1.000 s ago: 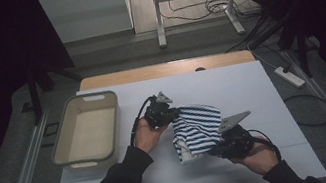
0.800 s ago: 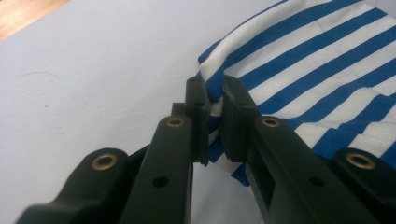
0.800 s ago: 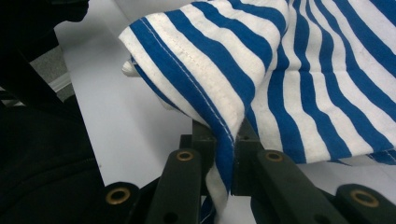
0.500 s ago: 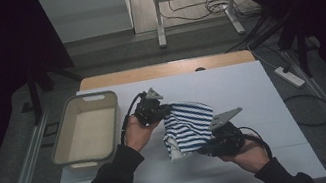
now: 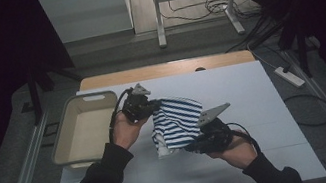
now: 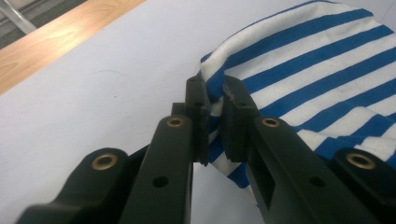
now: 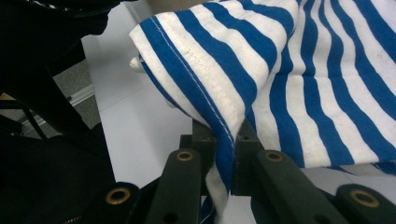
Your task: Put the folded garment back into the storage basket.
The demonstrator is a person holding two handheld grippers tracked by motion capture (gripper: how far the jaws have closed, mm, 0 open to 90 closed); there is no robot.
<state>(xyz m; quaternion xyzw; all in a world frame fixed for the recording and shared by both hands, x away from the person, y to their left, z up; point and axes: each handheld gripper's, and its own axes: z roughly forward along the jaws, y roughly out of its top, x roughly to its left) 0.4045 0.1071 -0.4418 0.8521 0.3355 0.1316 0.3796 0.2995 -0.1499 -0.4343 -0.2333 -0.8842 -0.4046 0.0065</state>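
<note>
- Left gripper (image 6: 215, 119): fingers (image 6: 196, 116) clamping a folded edge of the striped cloth (image 5: 176, 122); fabric is pinched right between the pads.
- Right gripper (image 7: 224, 154): fingers (image 7: 203, 140) closed on a stitched hem of the same cloth, which is draping over and past them.
- Change since a second ago: both hands are travelling left across the bench (image 5: 277, 117) and lifting slightly, taking the cloth along; both grips unchanged.
- Read: cloth is being carried as a bundle toward the beige tub (image 5: 82, 136); looks like a transfer in progress, not yet over the rim.
- Cloth position: hanging between the two grippers, left gripper (image 5: 146, 107) at its upper left corner, right gripper (image 5: 200, 141) at its lower right; bottom part sagging close to the bench, contact hard to tell.
- Tub sits just left of the left hand (image 5: 125, 133), empty.
</note>
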